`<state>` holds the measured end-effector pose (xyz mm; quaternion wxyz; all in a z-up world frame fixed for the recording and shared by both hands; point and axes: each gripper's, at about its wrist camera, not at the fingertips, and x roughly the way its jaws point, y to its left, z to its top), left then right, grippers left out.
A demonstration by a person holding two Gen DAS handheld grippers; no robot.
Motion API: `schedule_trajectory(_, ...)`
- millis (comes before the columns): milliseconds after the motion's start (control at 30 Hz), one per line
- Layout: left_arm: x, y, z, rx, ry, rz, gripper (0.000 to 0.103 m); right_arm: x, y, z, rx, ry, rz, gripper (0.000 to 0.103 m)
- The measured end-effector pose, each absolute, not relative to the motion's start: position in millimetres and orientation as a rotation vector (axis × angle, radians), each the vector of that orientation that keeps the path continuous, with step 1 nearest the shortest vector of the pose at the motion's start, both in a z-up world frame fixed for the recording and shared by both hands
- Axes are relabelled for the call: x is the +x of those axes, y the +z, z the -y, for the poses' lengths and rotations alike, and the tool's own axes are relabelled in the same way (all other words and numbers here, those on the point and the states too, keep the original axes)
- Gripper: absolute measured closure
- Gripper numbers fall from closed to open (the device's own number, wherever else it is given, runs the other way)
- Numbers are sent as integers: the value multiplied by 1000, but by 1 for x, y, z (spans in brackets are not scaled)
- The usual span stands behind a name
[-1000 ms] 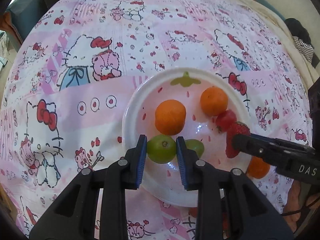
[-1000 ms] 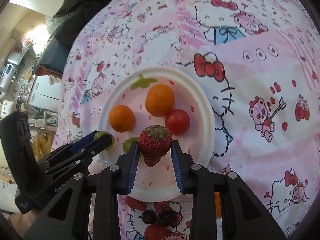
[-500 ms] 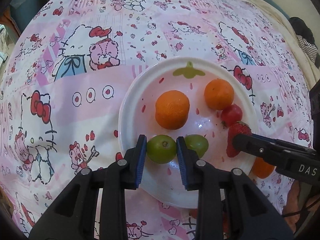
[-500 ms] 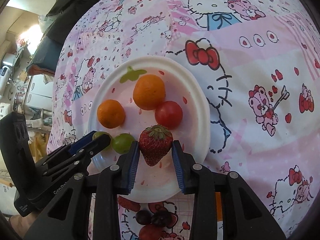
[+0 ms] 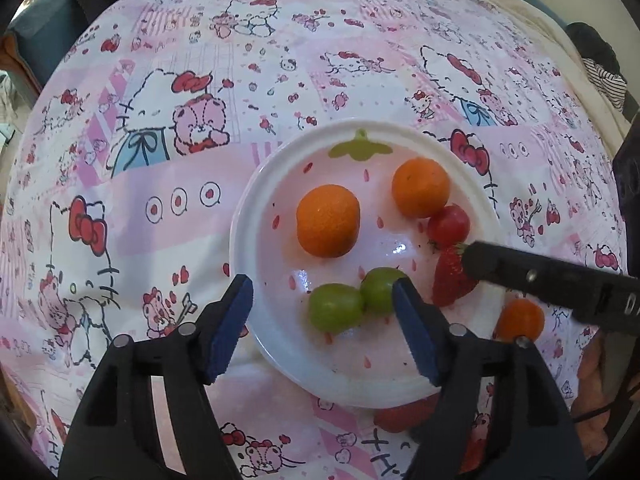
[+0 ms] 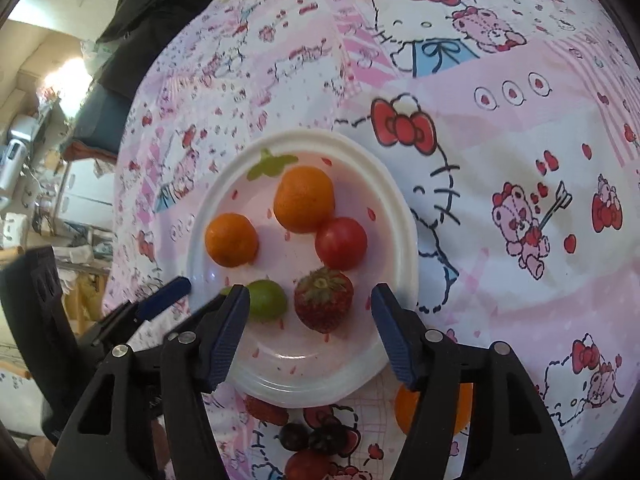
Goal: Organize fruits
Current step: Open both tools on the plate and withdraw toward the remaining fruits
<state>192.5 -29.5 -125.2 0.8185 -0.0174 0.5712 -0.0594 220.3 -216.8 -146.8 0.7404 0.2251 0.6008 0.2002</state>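
**Two releases in progress over plate**

Both jaw pairs are opening, gripping nothing: left gripper (image 5: 322,312) straddling green grape (image 5: 335,308), right gripper (image 6: 306,318) straddling strawberry (image 6: 324,299), both lying on plate (image 6: 404,216). Risk: withdrawing pads nudging round fruit, rolling it off.

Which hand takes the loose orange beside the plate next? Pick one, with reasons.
Right. The orange lies off the plate, directly beneath the right tool; the left tool hangs at the plate's far side. Both tools' jaws are opening, with plated fruit between them.
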Motion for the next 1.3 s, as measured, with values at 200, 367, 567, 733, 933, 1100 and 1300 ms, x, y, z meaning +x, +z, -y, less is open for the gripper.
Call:
schedule_trajectory(200,193,-118,29,-37,-125,-1193,34,223,-140,226,528,432,-1289,37)
schedule_trajectory(367,191,-111,28,-45,-117,-1177,34,221,-132,224,529,435,-1269,37)
schedule_trajectory(567,185,-95,30,-93,-109,-1143,34,211,-111,221,552,438,-1206,37)
schedule_trajectory(733,172,-77,28,-109,-107,-1095,34,197,-95,227,558,436,-1169,37)
schedule_trajectory(933,158,-59,25,-116,-102,-1060,34,175,-74,237,552,413,-1110,37)
schedule_trajectory(1100,140,-49,24,-68,-96,-1027,34,155,-62,252,520,383,-1067,37)
schedule_trajectory(1300,118,-54,24,-96,-92,-1048,34,134,-56,263,514,357,-1049,37)
